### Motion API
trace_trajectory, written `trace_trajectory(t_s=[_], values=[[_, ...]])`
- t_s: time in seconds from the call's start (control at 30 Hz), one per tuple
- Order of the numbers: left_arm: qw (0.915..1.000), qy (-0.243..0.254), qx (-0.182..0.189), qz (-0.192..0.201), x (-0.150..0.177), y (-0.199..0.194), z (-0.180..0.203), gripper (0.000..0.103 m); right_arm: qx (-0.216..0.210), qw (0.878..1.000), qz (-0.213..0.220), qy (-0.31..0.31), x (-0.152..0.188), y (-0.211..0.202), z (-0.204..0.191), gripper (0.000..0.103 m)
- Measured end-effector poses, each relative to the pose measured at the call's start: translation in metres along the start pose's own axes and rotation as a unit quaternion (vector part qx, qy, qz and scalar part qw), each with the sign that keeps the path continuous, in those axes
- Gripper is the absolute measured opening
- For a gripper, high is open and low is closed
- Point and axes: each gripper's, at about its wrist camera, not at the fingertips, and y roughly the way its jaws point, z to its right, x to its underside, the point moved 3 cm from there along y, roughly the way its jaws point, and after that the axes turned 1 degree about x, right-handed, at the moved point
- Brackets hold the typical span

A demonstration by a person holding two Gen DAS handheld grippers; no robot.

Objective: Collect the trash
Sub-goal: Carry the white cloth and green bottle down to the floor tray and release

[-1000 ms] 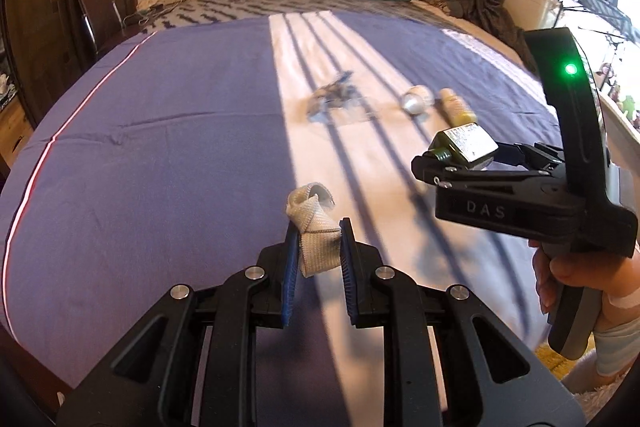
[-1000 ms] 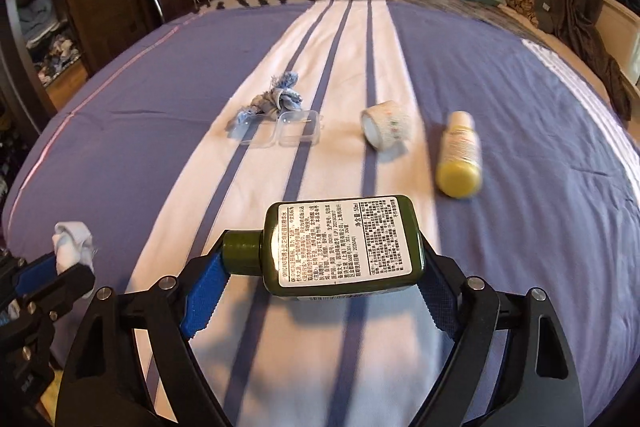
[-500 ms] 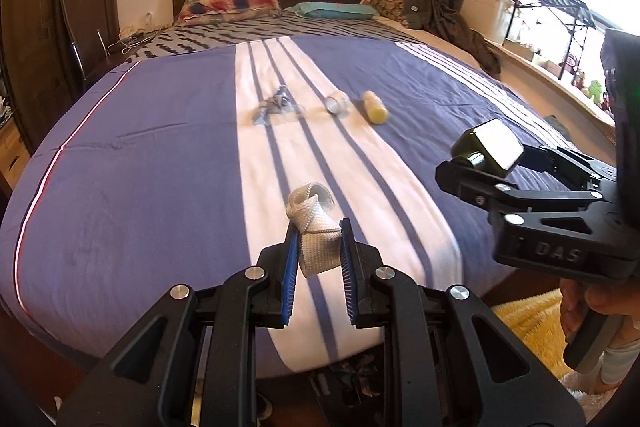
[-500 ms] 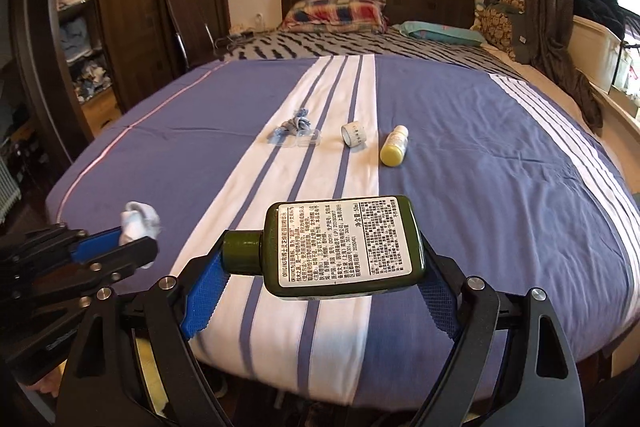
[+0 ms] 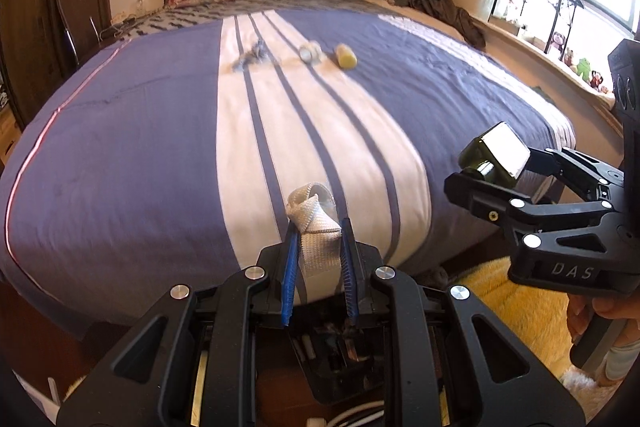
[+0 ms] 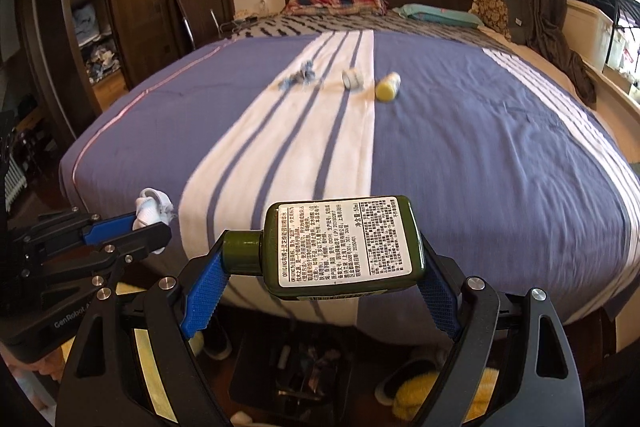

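Left wrist view: the left gripper (image 5: 318, 251) is clamped on a white strap (image 5: 314, 217), which stands up between the blue pads (image 5: 289, 273) just past the foot edge of the bed (image 5: 120, 155). At the right edge of this view the right gripper (image 5: 494, 167) grips a green bottle (image 5: 498, 157). Below the left claw a dark bin (image 5: 332, 355) shows on the floor. To do the drop well, I judge the strap should hang squarely over that bin before the pads part, since limp cloth can cling to a pad.

Right wrist view: the right claw is clamped on the bottle lengthwise, one pad on the cap (image 6: 242, 253), the other on the base. More trash lies along the white stripe toward the head edge: a blue scrap (image 6: 300, 77), a tape roll (image 6: 352, 79) and a yellow bottle (image 6: 387, 87). The end-to-end hold looks slip-prone, so level, unhurried carrying seems wise
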Motion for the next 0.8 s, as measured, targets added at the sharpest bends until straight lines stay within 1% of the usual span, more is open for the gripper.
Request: trace_trajectory(t_s=[0.17, 0.4, 0.53, 0.57, 0.67, 0.8], values=[[0.9994, -0.012, 0.004, -0.031, 0.027, 0.016, -0.002, 0.018, 0.004, 1.000, -0.028, 0.004, 0.028, 0.011, 0.007, 0.085], [0.9961, -0.023, 0.012, -0.084, 0.067, 0.050, 0.000, 0.018, 0.004, 0.997, -0.069, 0.014, 0.064, 0.033, 0.015, 0.085], [0.9924, -0.031, 0.019, -0.118, 0.091, 0.075, -0.001, 0.018, 0.002, 0.995, -0.098, 0.022, 0.085, 0.049, 0.018, 0.085], [0.9905, -0.033, 0.022, -0.132, 0.100, 0.084, -0.001, 0.018, 0.003, 0.994, -0.105, 0.023, 0.090, 0.054, 0.018, 0.085], [0.9864, -0.035, 0.028, -0.158, 0.116, 0.102, -0.001, 0.018, 0.002, 0.992, -0.127, 0.029, 0.103, 0.067, 0.020, 0.085], [0.9814, -0.037, 0.035, -0.185, 0.129, 0.122, 0.000, 0.018, -0.005, 0.987, -0.155, 0.033, 0.118, 0.086, 0.018, 0.085]])
